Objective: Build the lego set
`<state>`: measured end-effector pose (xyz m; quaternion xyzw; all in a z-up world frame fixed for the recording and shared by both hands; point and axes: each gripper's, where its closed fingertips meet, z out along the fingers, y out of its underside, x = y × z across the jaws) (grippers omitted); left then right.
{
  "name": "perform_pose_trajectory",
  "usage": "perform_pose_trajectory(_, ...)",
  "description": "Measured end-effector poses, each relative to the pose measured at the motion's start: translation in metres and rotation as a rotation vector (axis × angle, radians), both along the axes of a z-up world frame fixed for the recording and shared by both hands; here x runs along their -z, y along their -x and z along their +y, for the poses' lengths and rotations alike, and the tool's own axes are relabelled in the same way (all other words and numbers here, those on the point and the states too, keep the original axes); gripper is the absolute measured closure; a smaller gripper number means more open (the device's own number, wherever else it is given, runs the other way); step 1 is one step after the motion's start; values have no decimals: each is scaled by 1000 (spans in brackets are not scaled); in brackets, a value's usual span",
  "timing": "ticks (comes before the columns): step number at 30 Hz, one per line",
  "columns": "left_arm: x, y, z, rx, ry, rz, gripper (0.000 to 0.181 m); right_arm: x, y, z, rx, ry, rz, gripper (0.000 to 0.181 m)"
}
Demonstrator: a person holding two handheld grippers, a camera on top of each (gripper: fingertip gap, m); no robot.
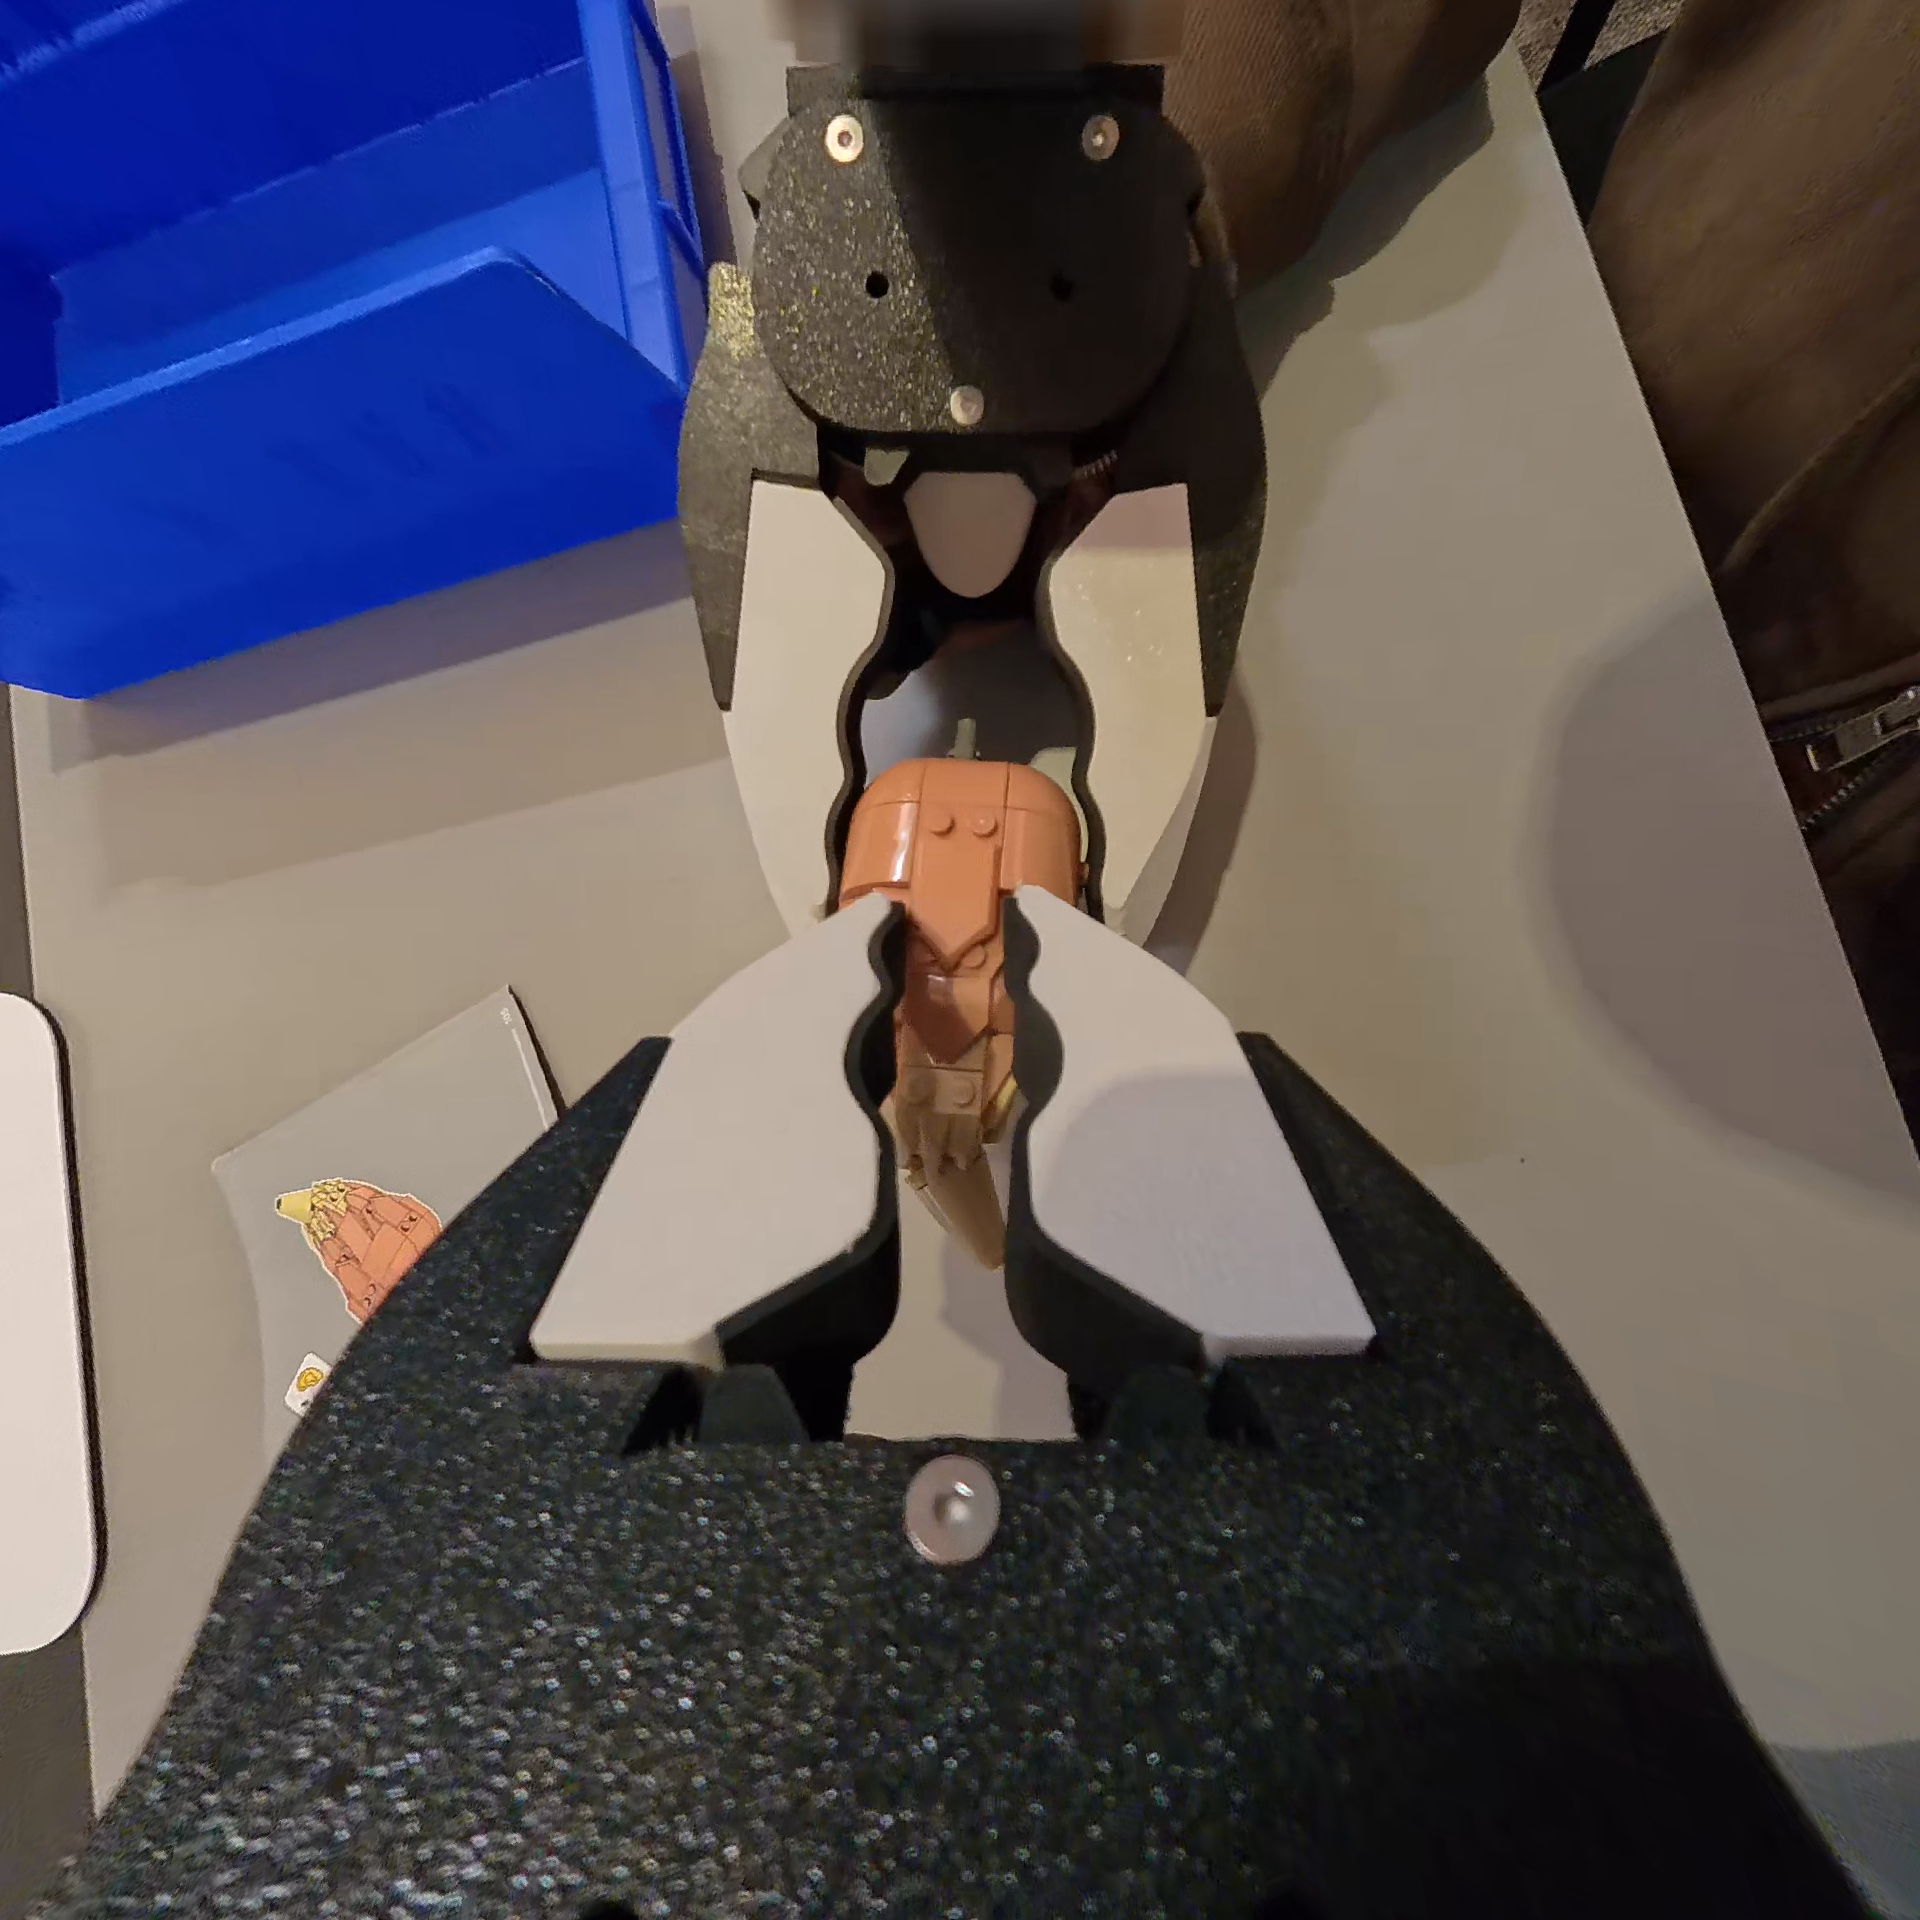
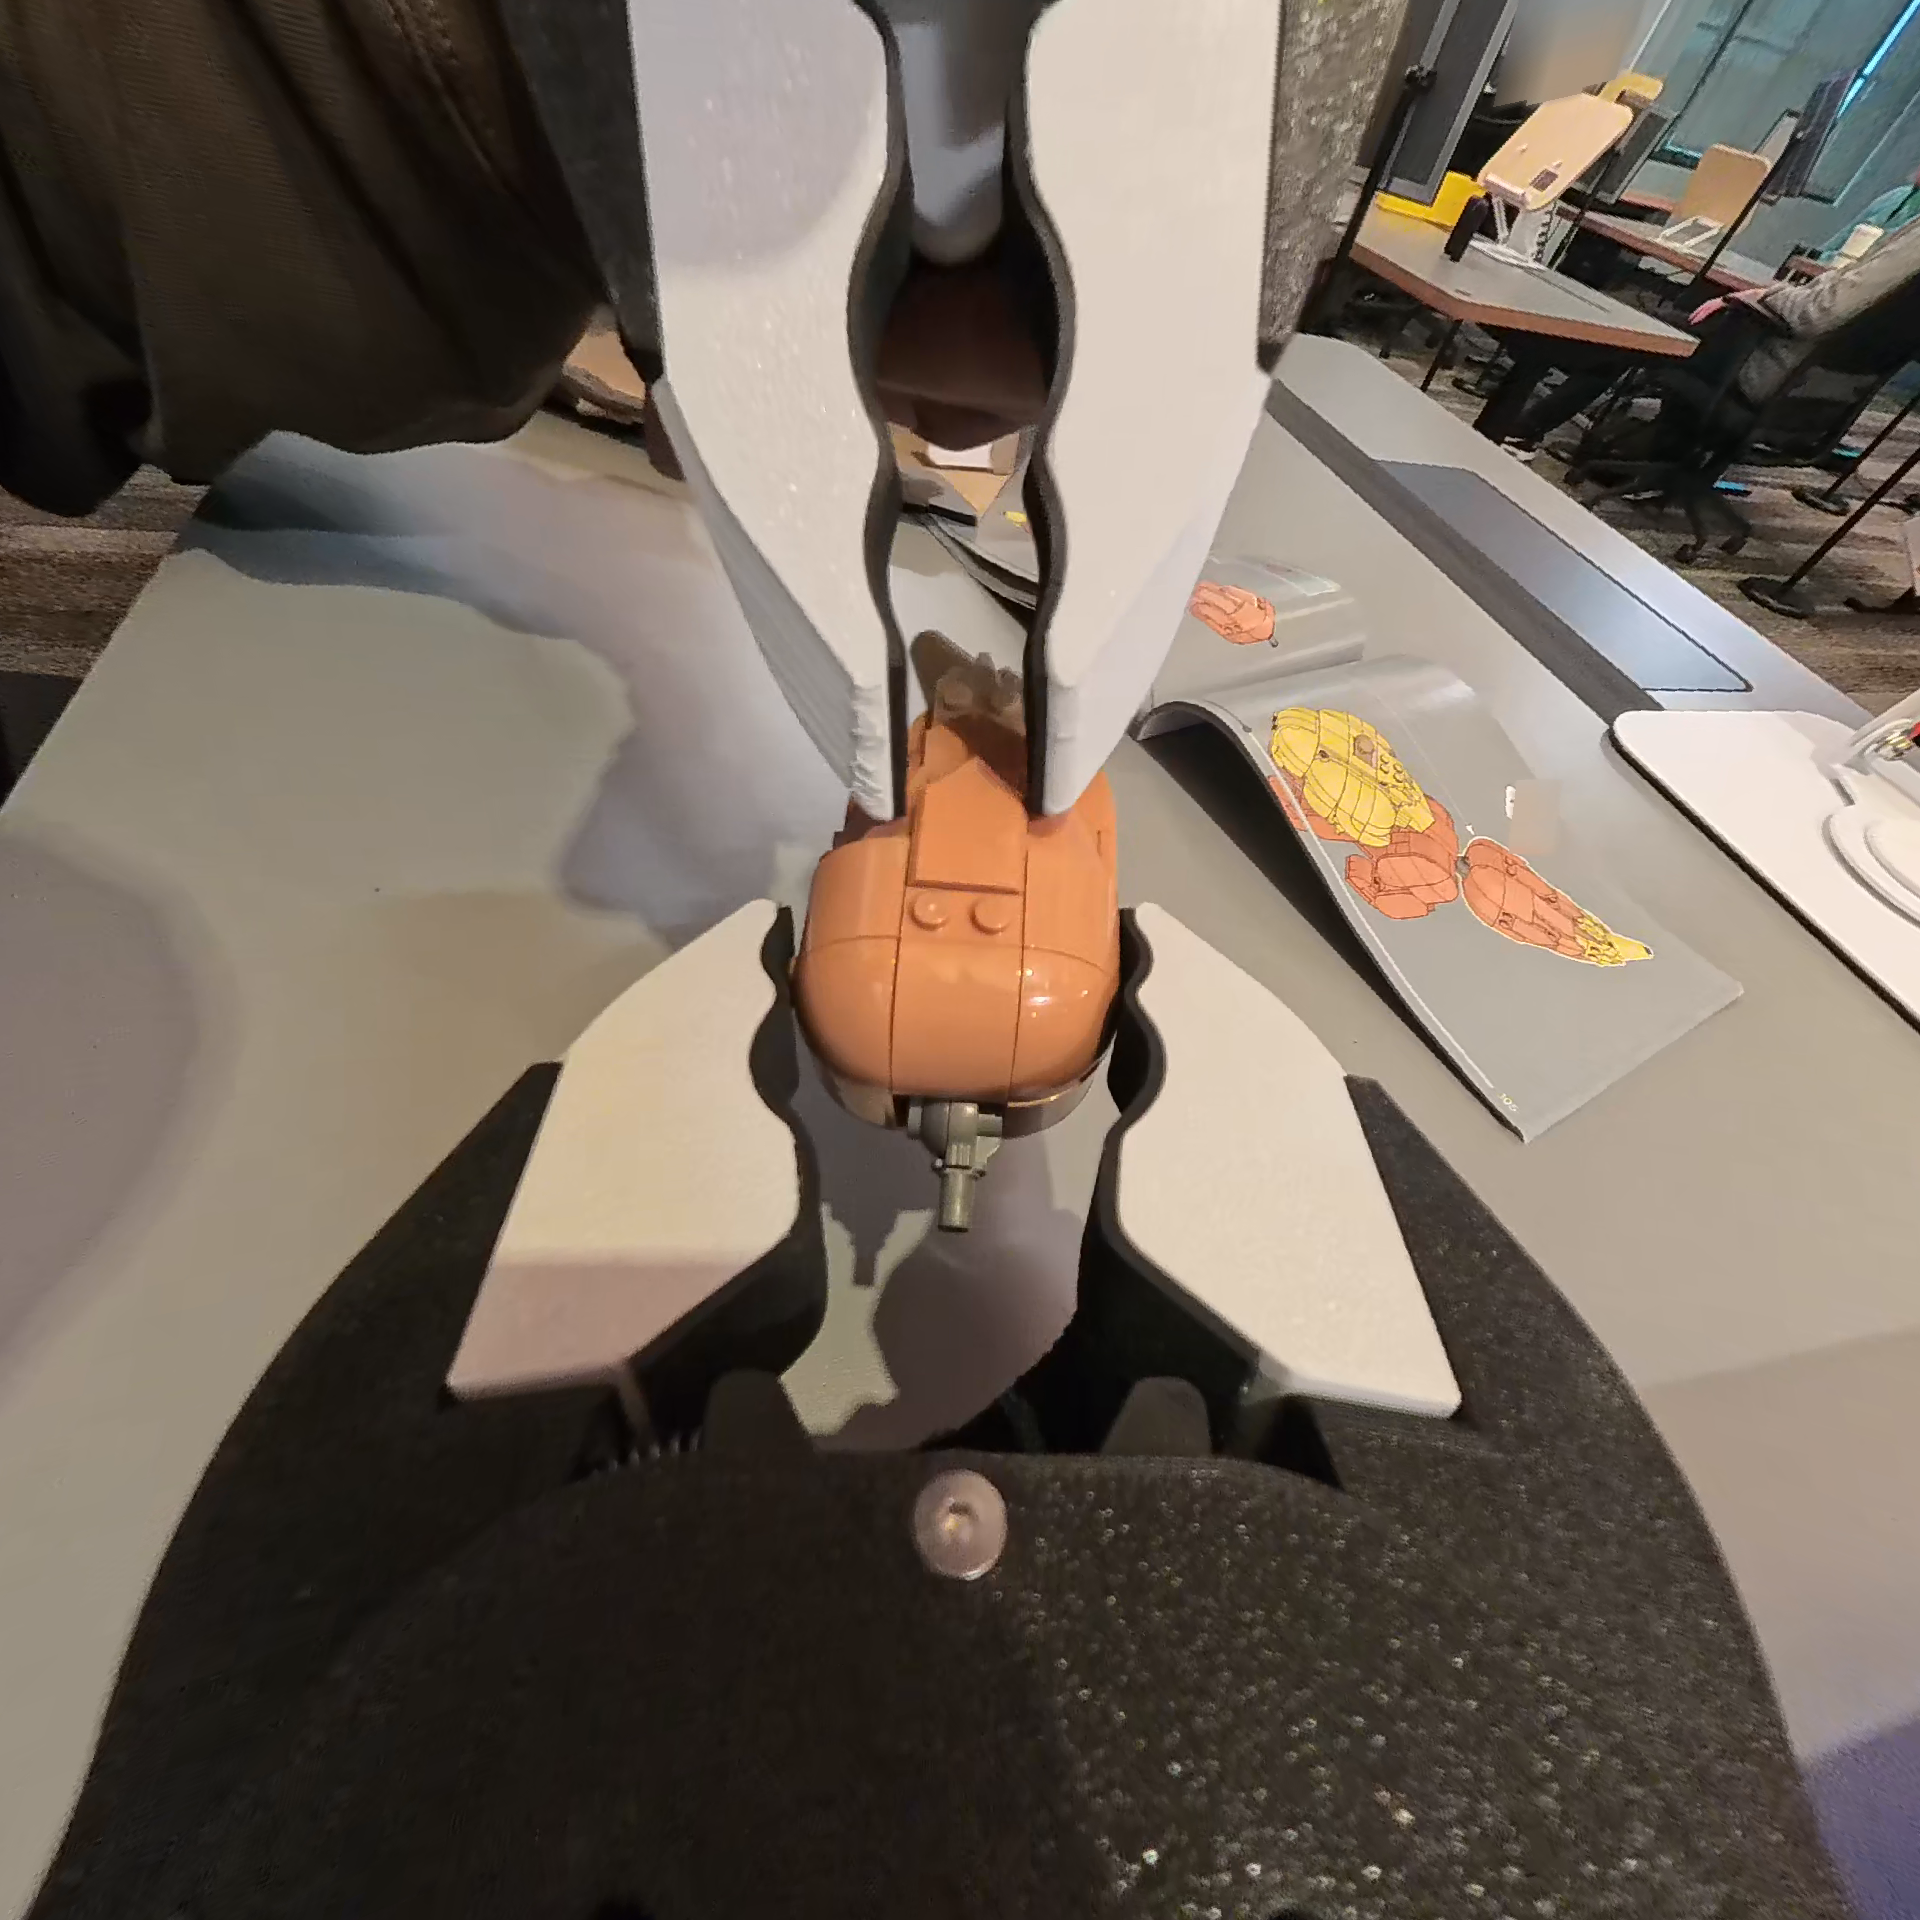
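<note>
Two grippers meet nose to nose over a grey table (image 1: 1403, 1039), and both hold the same lego model (image 1: 951, 914). The model is a long brown and orange piece made of small bricks. It is up in the air, not touching the table.

In the left wrist view, the left gripper (image 1: 951, 920) is closed on the thin part of the model. The long way of the model runs straight from one gripper to the other. The fat round end points away, into the right gripper (image 1: 961, 831), which is closed on it from the far side. The thin end with pale tan claws points back toward the camera, between the grey fingers (image 1: 769, 1091).

In the right wrist view, the right gripper (image 2: 956, 935) squeezes the fat round end of the lego model (image 2: 956, 966) from both sides. A small grey peg (image 2: 961, 1153) sticks out of the round end and points toward the camera and down a little. The left gripper (image 2: 961, 758) comes in from the top and pinches the model on its far part.

A blue bin (image 1: 312, 364) sits on the table at the far left of the left wrist view. An open booklet (image 2: 1455, 883) with pictures of the model lies flat on the table, beside the grippers. A white pad (image 2: 1766, 831) lies past the booklet
</note>
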<state>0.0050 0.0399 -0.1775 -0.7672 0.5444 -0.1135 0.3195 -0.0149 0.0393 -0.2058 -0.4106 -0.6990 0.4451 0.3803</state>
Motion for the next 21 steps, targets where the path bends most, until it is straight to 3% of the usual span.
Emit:
perform_pose_trajectory(12, -10, 3, 3, -68, -45, -56, 160, -1, 0, 1, 1, 23, -7, 123)
perform_pose_trajectory(14, -23, 8, 7, -197, -66, -184, 152, -3, -1, 3, 10, 24, -1, 123)
perform_pose_trajectory(17, -39, 28, 11, -530, -11, -537, 135, -5, 0, 8, 36, 30, 7, 123)
perform_pose_trajectory(21, -25, 59, -2, -958, 99, -1003, 107, -5, 2, 15, 91, 29, 12, 123)
